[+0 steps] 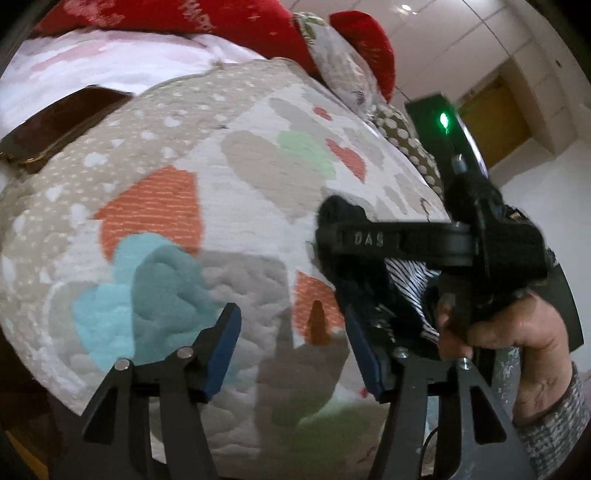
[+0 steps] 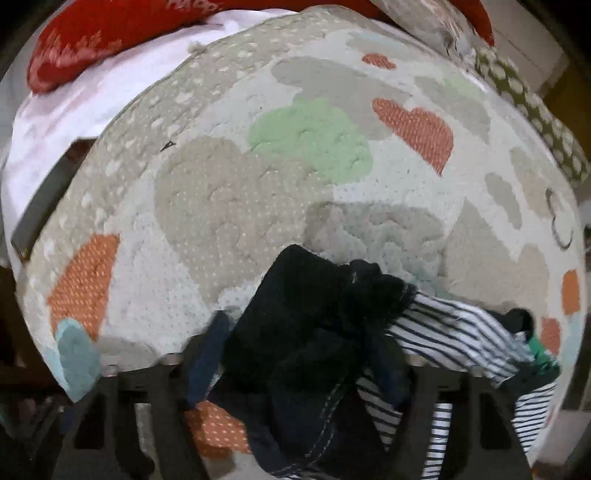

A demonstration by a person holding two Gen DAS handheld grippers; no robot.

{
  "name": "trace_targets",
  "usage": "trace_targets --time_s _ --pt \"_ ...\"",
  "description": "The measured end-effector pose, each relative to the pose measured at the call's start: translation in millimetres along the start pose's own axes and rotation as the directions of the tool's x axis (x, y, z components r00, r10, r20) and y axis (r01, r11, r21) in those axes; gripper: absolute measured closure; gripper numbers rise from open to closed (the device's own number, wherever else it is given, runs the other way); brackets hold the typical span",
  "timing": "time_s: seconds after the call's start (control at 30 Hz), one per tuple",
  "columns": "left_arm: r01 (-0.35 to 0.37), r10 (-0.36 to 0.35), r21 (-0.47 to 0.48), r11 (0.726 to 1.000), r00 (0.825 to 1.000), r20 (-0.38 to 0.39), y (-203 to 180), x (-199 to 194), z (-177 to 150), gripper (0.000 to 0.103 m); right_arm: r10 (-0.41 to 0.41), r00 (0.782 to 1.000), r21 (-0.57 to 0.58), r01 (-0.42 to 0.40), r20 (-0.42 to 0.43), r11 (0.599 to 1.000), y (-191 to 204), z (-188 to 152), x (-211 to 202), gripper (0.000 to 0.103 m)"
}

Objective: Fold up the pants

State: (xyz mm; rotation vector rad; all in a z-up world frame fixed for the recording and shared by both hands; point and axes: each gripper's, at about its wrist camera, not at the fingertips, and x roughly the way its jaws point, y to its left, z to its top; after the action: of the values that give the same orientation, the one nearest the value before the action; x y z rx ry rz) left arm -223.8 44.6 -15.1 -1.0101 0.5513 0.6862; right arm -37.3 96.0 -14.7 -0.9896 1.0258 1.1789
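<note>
- Left gripper [image 1: 291, 350]: its blue-padded fingers [image 1: 221, 347] stand well apart with nothing between them, just bare quilt [image 1: 236, 177] underneath. Released, basically hovering over the bed.
- Right gripper [image 2: 303, 365]: this view is pretty blurry. The dark pants [image 2: 306, 332] are bunched up right between the two fingers and fill most of the gap. The left finger [image 2: 207, 354] sits against the cloth's edge, the other one is buried behind fabric. I honestly can't tell if the pads are clamping the pants or if the cloth is just draped there.
- From the left wrist view you can see the right gripper [image 1: 354, 302] off to the right, held by a hand [image 1: 517, 332] in a grey knit sleeve [image 1: 557, 421], with dark cloth and some striped stuff hanging around its fingers.
- Pants: a crumpled heap at the near edge of the quilt, not laid flat, light stitching showing along a seam at the bottom.
- A black-and-white striped garment [image 2: 461, 332] is tangled up just beside the pants on the right, touching them, with a bit of green at its far end.
- Quilt has hearts and clouds in orange, green, blue and beige. Red pillows [image 1: 229, 18] sit at the far end of the bed.
- No containers in either view.
</note>
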Motion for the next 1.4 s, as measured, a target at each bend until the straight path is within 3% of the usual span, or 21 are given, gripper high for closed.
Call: trace_targets --time_s 0.03,0.07,0.27,0.33,0.37,0.4,0.63,0.77,0.87,0.93,1.03,1.07,1.1,1.17,1.23,1.3,1.4 --pt "0.002 -0.002 0.014 1.0 1.0 -0.006 -5.5 4.8 -1.3 0.045 -0.014 1.0 0.003 0.014 0.011 1.0 -3.0 -2.0 -3.9 0.067" --pt "0.0 0.0 0.024 1.0 1.0 -0.011 -9.8 9.0 -2.3 0.045 -0.004 1.0 0.011 0.004 0.017 1.0 -6.6 -3.4 -6.8 0.073" --pt "-0.038 0.04 0.143 0.989 0.999 -0.007 -48.1 39.0 -4.9 0.045 0.143 0.986 0.095 -0.15 0.081 0.984 -39.2 -17.4 -32.4 0.077" --pt "-0.029 0.035 0.151 0.988 0.999 -0.04 -58.2 45.0 -2.2 0.068 0.185 0.977 0.117 -0.196 0.104 0.974 -44.3 -18.2 -40.3 0.077" --pt "-0.004 0.014 0.156 0.988 0.998 -0.065 -63.9 47.1 -0.1 0.085 0.207 0.971 0.128 -0.222 0.12 0.967 -49.0 -20.2 -44.9 0.077" --pt "0.014 -0.001 0.162 0.987 0.997 -0.08 -70.5 47.8 2.0 0.09 0.231 0.963 0.141 -0.251 0.141 0.958 -55.4 -23.1 -51.0 0.077" --pt "0.087 -0.066 0.252 0.964 0.994 -0.091 -133.4 35.2 -3.3 0.089 0.335 0.896 0.213 -0.402 0.292 0.891 -109.8 -52.1 -89.1 0.077" --pt "0.131 -0.1 0.261 0.956 0.986 -0.132 -153.7 36.2 -8.9 0.076 0.35 0.859 0.286 -0.465 0.373 0.838 -160.4 -82.8 -103.3 0.077" --pt "0.135 -0.098 0.264 0.955 0.984 -0.147 -159.8 37.2 -10.6 0.074 0.342 0.841 0.35 -0.497 0.419 0.794 -202.5 -107.9 -104.0 0.077" --pt "0.111 -0.075 0.277 0.954 0.988 -0.138 -161.6 37.0 -10.4 0.074 0.325 0.841 0.405 -0.503 0.433 0.764 -229.9 -126.6 -96.4 0.077" --pt "0.071 -0.036 0.278 0.958 0.991 -0.131 -160.8 39.2 -5.8 0.074 0.296 0.85 0.487 -0.499 0.436 0.717 -262.8 -152.4 -80.3 0.067" --pt "0.062 -0.027 0.279 0.958 0.991 -0.128 -160.7 40.2 -3.4 0.074 0.269 0.862 0.511 -0.478 0.43 0.715 -270.6 -159.0 -78.1 0.057" --pt "0.048 -0.014 0.284 0.958 0.992 -0.122 -163.0 41.5 -0.2 0.074 0.21 0.879 0.544 -0.436 0.427 0.718 -279.6 -168.8 -78.3 0.056" --pt "0.031 0.004 0.305 0.952 0.994 -0.113 -169.2 43.9 3.1 0.074 0.109 0.891 0.582 -0.376 0.441 0.721 -292.5 -183.3 -87.4 0.056" --pt "0.019 0.018 0.348 0.937 0.995 -0.101 -183.3 51.1 5.1 0.074 0.062 0.872 0.593 -0.381 0.486 0.71 -300.1 -191.9 -101.1 0.056" --pt "0.013 0.029 0.383 0.923 0.994 -0.105 -196.1 61.8 2.8 0.072 0.055 0.838 0.574 -0.418 0.542 0.705 -300.0 -193.0 -115.7 0.057" --pt "0.008 0.062 0.429 0.903 0.987 -0.15 -210.3 91.3 -10.1 0.069 0.196 0.759 0.473 -0.562 0.621 0.678 -289.0 -184.3 -118.5 0.058"
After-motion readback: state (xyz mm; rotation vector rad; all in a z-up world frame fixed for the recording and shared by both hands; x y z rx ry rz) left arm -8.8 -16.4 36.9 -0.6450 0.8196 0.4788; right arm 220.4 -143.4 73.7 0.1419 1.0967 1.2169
